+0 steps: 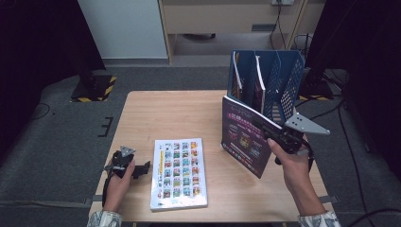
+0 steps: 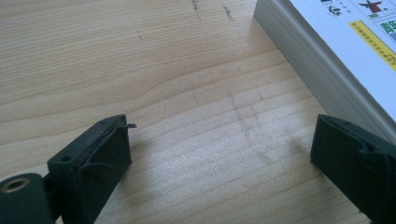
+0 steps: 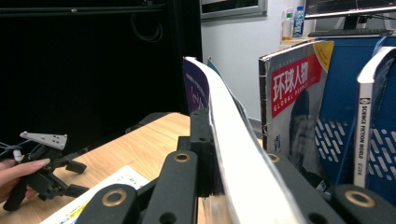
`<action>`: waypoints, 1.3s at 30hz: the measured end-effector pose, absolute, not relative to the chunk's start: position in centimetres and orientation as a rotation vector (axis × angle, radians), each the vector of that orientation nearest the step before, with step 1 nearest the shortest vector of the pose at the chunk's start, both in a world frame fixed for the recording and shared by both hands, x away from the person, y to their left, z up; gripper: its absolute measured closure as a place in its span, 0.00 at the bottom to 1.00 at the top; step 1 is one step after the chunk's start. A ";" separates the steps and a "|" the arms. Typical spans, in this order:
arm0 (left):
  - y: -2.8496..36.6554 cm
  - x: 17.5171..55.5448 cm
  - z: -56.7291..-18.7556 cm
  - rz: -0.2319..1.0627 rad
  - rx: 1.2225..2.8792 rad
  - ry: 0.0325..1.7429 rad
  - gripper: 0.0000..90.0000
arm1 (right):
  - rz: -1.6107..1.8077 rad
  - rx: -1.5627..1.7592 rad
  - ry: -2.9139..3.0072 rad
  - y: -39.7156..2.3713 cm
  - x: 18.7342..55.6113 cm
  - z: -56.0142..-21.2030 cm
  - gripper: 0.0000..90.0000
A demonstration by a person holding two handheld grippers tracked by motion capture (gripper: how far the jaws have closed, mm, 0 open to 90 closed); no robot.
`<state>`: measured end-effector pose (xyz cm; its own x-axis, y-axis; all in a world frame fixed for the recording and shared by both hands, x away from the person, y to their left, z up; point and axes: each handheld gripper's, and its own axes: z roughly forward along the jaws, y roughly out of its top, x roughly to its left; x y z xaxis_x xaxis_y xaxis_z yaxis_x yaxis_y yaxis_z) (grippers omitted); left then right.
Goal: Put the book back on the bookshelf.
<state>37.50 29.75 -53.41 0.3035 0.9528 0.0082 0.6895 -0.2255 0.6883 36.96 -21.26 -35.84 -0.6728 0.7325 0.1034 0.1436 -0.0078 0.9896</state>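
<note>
While the right claw (image 1: 279, 135) pinches the purple book (image 1: 246, 137) upright on the tabletop (image 1: 189, 111) near the blue rack (image 1: 276, 80) — left claw (image 1: 126, 166) wide, holding nothing — the bendy book could slip and flop.

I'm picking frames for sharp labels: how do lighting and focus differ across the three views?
High view: table evenly lit, the surroundings fall to near black. Left gripper view: wood grain is crisp under soft light, open jaws cast faint shadows beside the white book. Right gripper view: the purple magazine clamped in the jaws blurs up close; the red-titled magazine behind reads sharply.
</note>
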 end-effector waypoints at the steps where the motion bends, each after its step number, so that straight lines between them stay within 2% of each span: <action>1: 29.7 37.5 -53.4 0.590 1.995 1.454 0.04 | 1.723 0.906 1.825 -21.3 36.9 -35.8 0.93; 39: 29.7 37.5 -53.5 0.592 1.991 1.447 0.03 | 1.689 0.954 1.778 -25.0 35.2 -35.9 0.93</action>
<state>37.45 29.70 -53.52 0.3058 0.9521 0.0072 0.6843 -0.2250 0.6936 35.16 -25.04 -35.86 -0.6265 0.7723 0.1056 0.1449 -0.0177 0.9893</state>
